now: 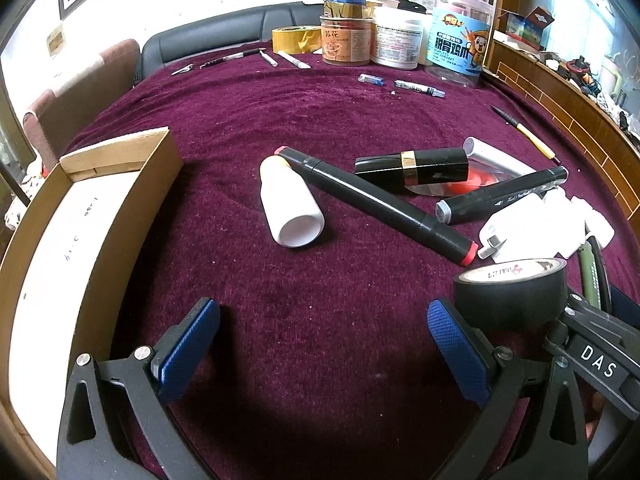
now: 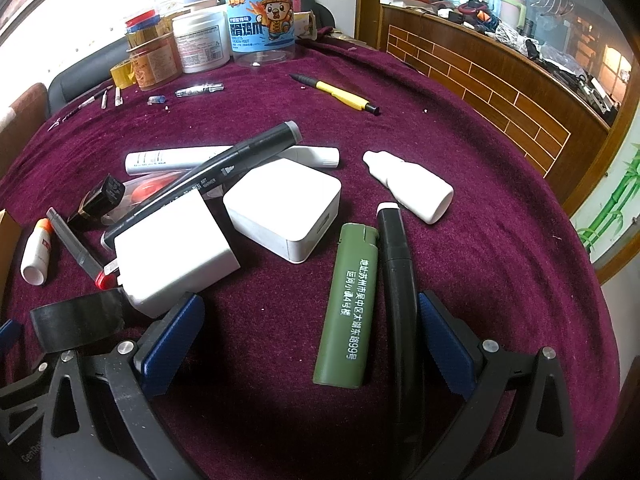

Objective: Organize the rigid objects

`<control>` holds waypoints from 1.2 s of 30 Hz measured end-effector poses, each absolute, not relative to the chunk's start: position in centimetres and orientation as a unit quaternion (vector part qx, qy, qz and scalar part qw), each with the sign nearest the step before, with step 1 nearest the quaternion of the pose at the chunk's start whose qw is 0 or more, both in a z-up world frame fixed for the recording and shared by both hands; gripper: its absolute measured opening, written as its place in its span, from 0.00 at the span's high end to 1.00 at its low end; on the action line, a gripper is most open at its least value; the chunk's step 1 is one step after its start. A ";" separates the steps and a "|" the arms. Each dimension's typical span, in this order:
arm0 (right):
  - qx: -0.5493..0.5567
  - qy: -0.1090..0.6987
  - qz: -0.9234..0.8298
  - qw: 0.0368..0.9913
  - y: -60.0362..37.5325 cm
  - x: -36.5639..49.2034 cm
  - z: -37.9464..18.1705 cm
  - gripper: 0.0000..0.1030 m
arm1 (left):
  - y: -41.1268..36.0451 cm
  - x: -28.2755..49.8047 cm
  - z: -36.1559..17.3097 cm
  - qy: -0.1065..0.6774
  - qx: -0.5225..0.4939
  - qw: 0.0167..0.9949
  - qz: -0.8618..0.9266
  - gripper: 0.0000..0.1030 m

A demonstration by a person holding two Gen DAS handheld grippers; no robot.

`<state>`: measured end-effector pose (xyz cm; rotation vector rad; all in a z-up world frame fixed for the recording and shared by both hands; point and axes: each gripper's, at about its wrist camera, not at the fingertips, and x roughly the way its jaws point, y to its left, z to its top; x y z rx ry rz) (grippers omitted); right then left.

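The olive-green rectangular plastic lighter [image 2: 348, 308] lies flat on the dark red velvet tablecloth [image 2: 480, 184], directly ahead of the right gripper [image 2: 308, 344] and partly between its blue pads, which are spread wide and hold nothing. Its long axis runs nearly parallel to the fingers, tipped slightly rightward at the far end, so closing across its width looks like the likely next step. A black marker with a white tip [image 2: 396, 280] lies just beside it on the right, close to the right pad, and could be caught too. The left gripper [image 1: 324, 344], equally spread and empty, faces a white cylindrical bottle [image 1: 290, 204] well ahead of it. The shallow cardboard box [image 1: 80, 216] sits to its left, so the right hand is plainly the nearer one to the lighter.
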<state>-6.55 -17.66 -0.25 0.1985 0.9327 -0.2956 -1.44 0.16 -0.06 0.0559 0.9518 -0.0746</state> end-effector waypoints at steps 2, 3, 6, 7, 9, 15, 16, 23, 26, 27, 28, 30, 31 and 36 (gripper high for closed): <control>0.094 0.449 -0.139 0.878 -17.8 -6.4 -0.2 0.00 | 0.2 -1.4 0.0 0.458 0.027 0.888 -0.036 0.01; 0.093 0.452 -0.135 0.877 -17.8 -6.4 -0.2 0.00 | 0.2 -1.4 0.0 0.458 0.027 0.888 -0.036 0.01; 0.092 0.458 -0.133 0.874 -17.9 -6.2 -0.3 0.00 | 0.1 -1.5 0.0 0.460 0.027 0.887 -0.035 0.01; 0.093 0.457 -0.134 0.874 -17.9 -6.2 -0.3 0.00 | 0.1 -1.5 0.0 0.461 0.027 0.886 -0.033 0.01; 0.093 0.456 -0.136 0.874 -17.9 -6.2 -0.3 0.00 | 0.1 -1.6 0.0 0.461 0.028 0.886 -0.031 0.01; 0.092 0.451 -0.139 0.877 -17.7 -6.6 -0.3 0.00 | 0.1 -1.7 0.0 0.461 0.027 0.886 -0.032 0.01; 0.092 0.451 -0.138 0.877 -17.8 -6.7 -0.3 0.00 | 0.1 -1.7 0.0 0.461 0.027 0.887 -0.031 0.01; 0.086 0.459 -0.116 0.877 -17.9 -6.8 -0.3 0.00 | 0.5 -1.4 0.3 0.484 0.042 0.872 -0.066 0.01; 0.084 0.464 -0.109 0.875 -18.0 -6.8 -0.2 0.00 | 0.7 -1.9 0.2 0.477 0.053 0.873 -0.087 0.01; 0.084 0.465 -0.110 0.874 -18.0 -6.7 -0.2 0.00 | 0.8 -2.1 0.2 0.471 0.053 0.876 -0.089 0.01; 0.084 0.466 -0.112 0.873 -18.0 -6.7 -0.3 0.00 | 0.8 -2.2 0.1 0.469 0.051 0.877 -0.090 0.01; 0.083 0.467 -0.116 0.872 -17.9 -6.6 -0.3 0.00 | 0.7 -2.2 0.1 0.467 0.051 0.878 -0.086 0.01; 0.084 0.468 -0.117 0.872 -17.9 -6.5 -0.3 0.00 | 0.6 -2.2 0.2 0.467 0.050 0.879 -0.084 0.01; 0.087 0.468 -0.134 0.869 -17.6 -6.6 -0.2 0.00 | 0.6 -2.1 0.2 0.469 0.054 0.878 -0.083 0.01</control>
